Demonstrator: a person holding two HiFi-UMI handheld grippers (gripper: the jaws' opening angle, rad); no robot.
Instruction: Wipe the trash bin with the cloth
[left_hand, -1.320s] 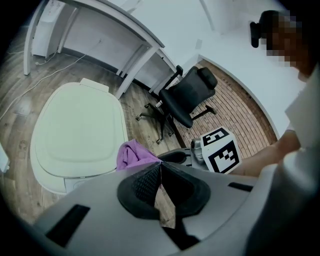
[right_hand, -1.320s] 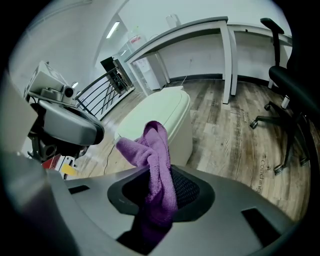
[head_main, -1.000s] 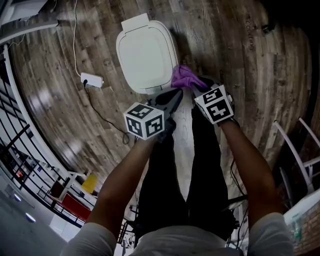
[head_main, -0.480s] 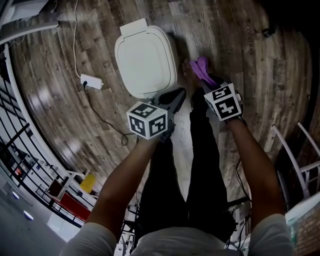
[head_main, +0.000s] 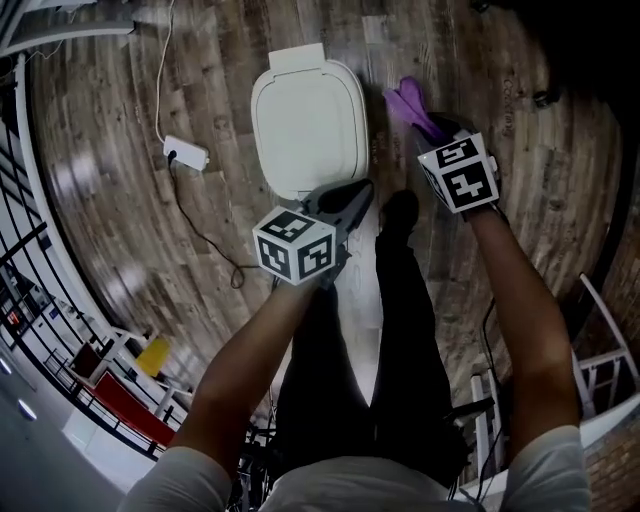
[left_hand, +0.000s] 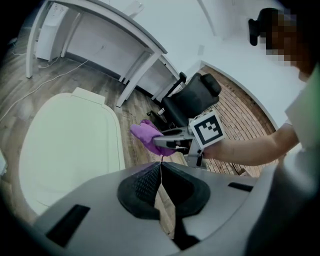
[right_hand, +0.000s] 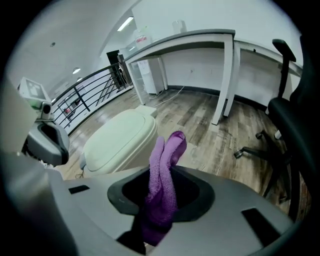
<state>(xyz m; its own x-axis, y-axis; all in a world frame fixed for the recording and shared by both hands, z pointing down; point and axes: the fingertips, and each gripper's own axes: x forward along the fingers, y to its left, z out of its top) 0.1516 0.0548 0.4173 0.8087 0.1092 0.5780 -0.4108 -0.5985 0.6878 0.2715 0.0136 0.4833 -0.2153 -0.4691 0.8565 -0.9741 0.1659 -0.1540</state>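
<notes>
The left tongs (left_hand: 161, 172) are pressed together with nothing between them, hovering over the near edge of the white trash bin (head_main: 308, 120). The right tongs (right_hand: 162, 197) are clamped on the purple cloth (right_hand: 167, 160), held just right of the bin and not touching it. The bin stands lid-down on the wooden floor (head_main: 100, 120).
</notes>
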